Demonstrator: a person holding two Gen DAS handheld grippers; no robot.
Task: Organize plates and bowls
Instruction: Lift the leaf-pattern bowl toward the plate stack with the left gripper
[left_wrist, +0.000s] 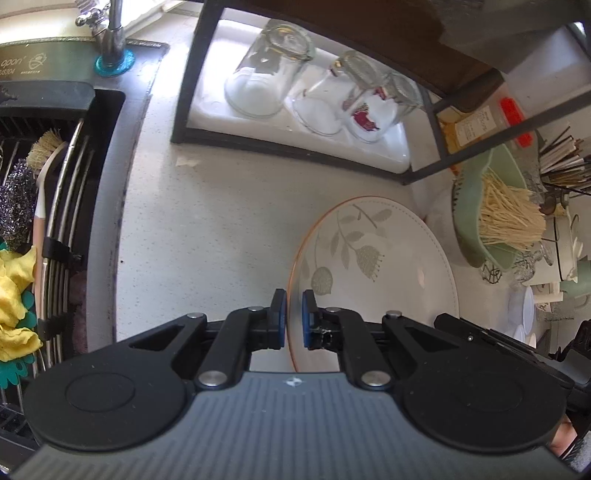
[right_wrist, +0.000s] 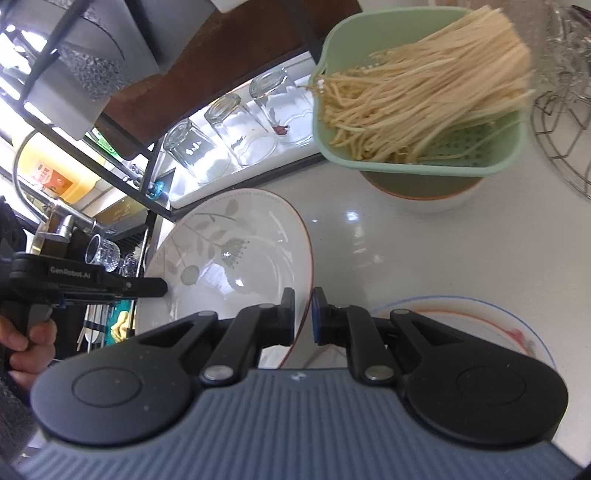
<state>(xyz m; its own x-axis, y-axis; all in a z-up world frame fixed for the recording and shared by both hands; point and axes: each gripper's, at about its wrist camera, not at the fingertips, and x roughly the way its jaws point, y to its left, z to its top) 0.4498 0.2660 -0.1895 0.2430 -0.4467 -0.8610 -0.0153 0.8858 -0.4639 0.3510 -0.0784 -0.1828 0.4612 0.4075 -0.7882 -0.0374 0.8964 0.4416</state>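
Note:
A white plate with a grey leaf pattern and an orange rim (left_wrist: 373, 258) is held tilted above the counter. My left gripper (left_wrist: 294, 319) is shut on its left rim. My right gripper (right_wrist: 303, 317) is shut on the opposite rim of the same plate (right_wrist: 229, 266). The left gripper shows at the left of the right wrist view (right_wrist: 162, 287), touching the plate's edge. A second white plate with a blue and orange rim (right_wrist: 517, 325) lies on the counter under my right gripper.
A sink (left_wrist: 55, 184) with brushes and cloths is at the left. A black rack holds a white tray with upturned glasses (left_wrist: 266, 77). A green colander of noodles (right_wrist: 417, 96) sits on a bowl. A wire stand (right_wrist: 561, 140) is at the right.

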